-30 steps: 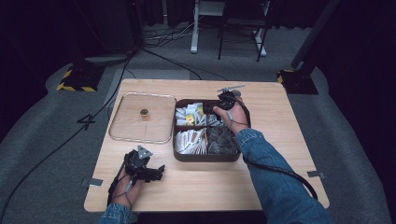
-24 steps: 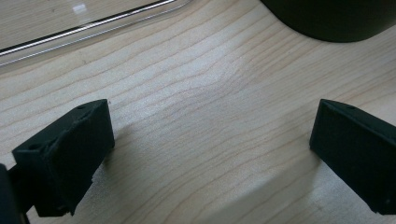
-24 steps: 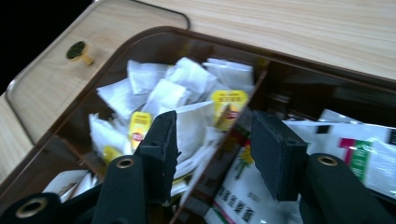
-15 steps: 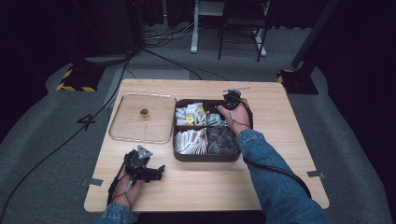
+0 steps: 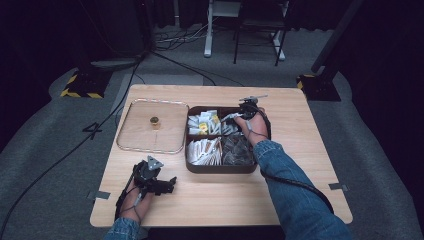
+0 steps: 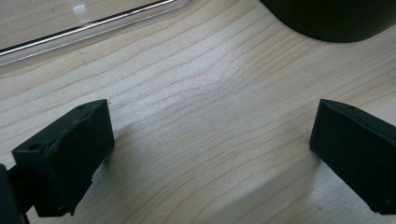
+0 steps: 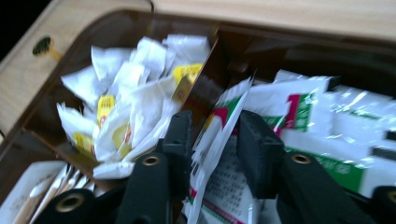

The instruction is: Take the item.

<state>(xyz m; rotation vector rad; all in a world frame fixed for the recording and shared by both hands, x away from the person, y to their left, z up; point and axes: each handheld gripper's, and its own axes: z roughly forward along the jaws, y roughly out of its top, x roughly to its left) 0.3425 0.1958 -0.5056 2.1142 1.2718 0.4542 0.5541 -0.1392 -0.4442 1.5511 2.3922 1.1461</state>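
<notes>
The right gripper [image 7: 212, 140], jaws just closing, grasps a green-and-white sachet [image 7: 219, 126] in the divided tray [image 5: 220, 167]; the left gripper [image 6: 212, 154] rests released on the counter [image 5: 225, 200].

1. One table [image 5: 220, 200], across the middle of the high view.
2. One dark tray [image 5: 220, 167] at centre, split into four compartments.
3. One clear lid [image 5: 135, 142] left of centre, with one knob [image 5: 154, 120] on it.
4. Two grippers: left gripper [image 5: 167, 186] at lower left, right gripper [image 5: 235, 118] right of centre.
5. One green-and-white packet [image 7: 219, 135] between the jaws in the middle of the right gripper view.
6. White-and-yellow sachets [image 7: 130, 107], upper left there: a heap, too jumbled to count.
7. Two yellow-and-black striped bases on the floor: one [image 5: 80, 89] at upper left, one [image 5: 314, 86] at upper right of the high view.
</notes>
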